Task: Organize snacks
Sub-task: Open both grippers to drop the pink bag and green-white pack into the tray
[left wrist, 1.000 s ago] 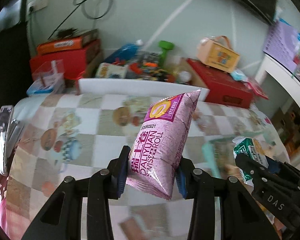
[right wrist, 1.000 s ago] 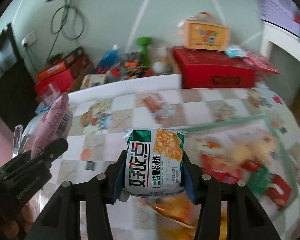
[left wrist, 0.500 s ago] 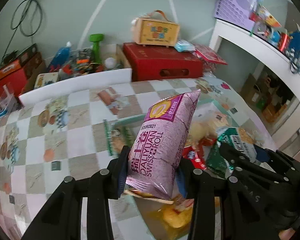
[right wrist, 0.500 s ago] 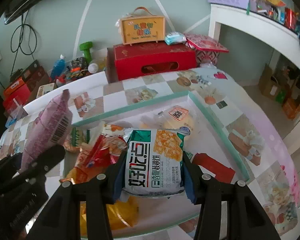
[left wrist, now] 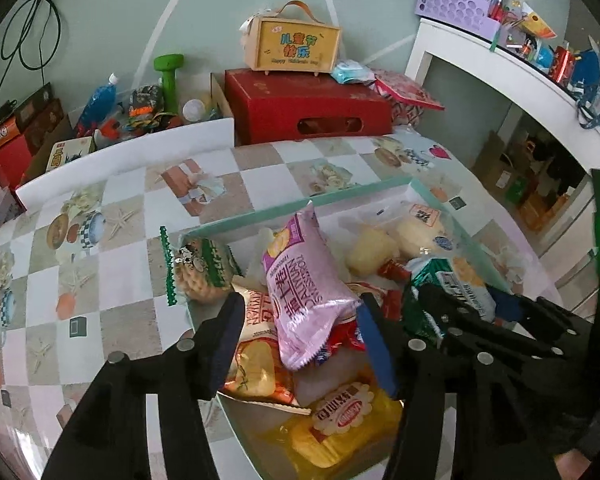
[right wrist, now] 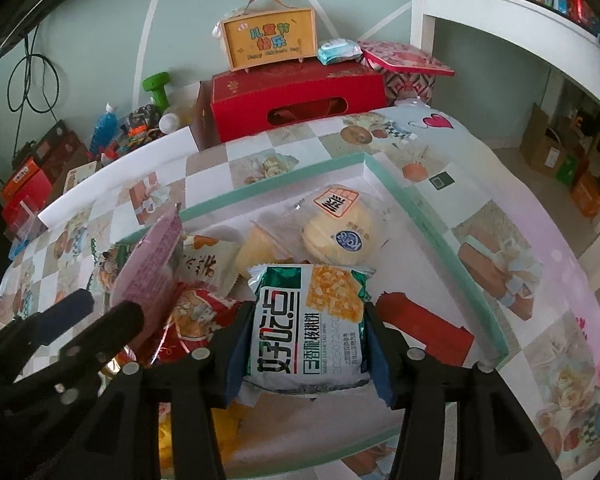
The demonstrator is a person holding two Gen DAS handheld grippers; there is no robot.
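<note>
tray (right wrist: 440, 240) on table (left wrist: 112, 264) | snack packets (left wrist: 340, 420) in tray | gift box (right wrist: 296, 96) behind table

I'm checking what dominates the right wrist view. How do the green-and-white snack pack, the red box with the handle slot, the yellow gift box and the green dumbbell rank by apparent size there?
1. Green-and-white snack pack, though nearness to the camera inflates it.
2. Red box.
3. Yellow gift box.
4. Green dumbbell.
</note>
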